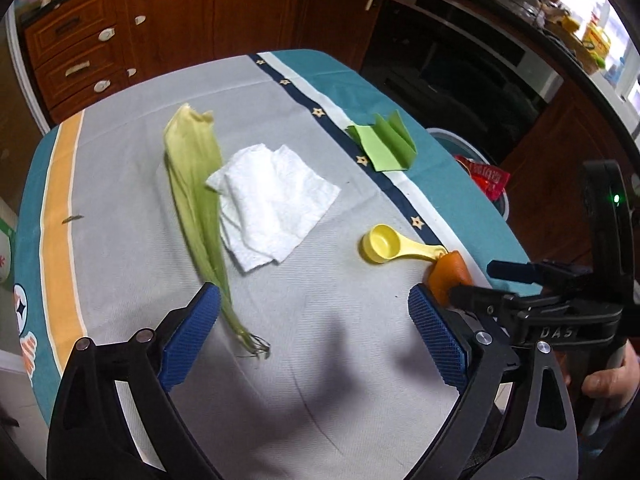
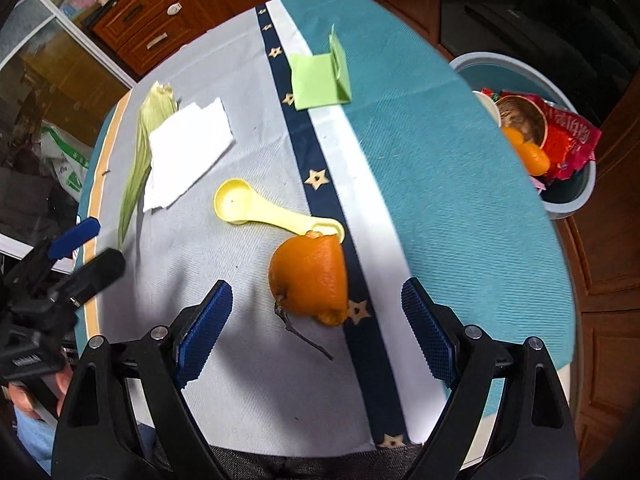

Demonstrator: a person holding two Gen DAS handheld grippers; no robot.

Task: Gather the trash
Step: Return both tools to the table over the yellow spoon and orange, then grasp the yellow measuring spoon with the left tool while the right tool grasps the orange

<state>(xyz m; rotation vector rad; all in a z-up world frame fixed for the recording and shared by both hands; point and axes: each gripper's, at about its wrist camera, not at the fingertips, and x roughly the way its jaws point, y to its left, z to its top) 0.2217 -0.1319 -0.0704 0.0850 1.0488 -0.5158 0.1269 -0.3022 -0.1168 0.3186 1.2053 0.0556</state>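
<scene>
L tongs (image 1: 314, 336) wide, nothing btwn, over near end of corn husk (image 1: 196, 184) w/ paper towel (image 1: 272, 204) just right of it. R tongs (image 2: 318, 328) wide, orange peel (image 2: 310, 280) btwn pads, untouched, touching yellow scoop (image 2: 256, 206). Bin (image 2: 568, 200) off table (image 2: 440, 200) far right.

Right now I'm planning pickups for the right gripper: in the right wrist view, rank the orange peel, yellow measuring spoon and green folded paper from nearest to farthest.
1. Orange peel: nearest the right gripper, just ahead of its open jaws.
2. Yellow measuring spoon: beyond the peel, slightly left.
3. Green folded paper: farthest, near the table's far edge.
</scene>
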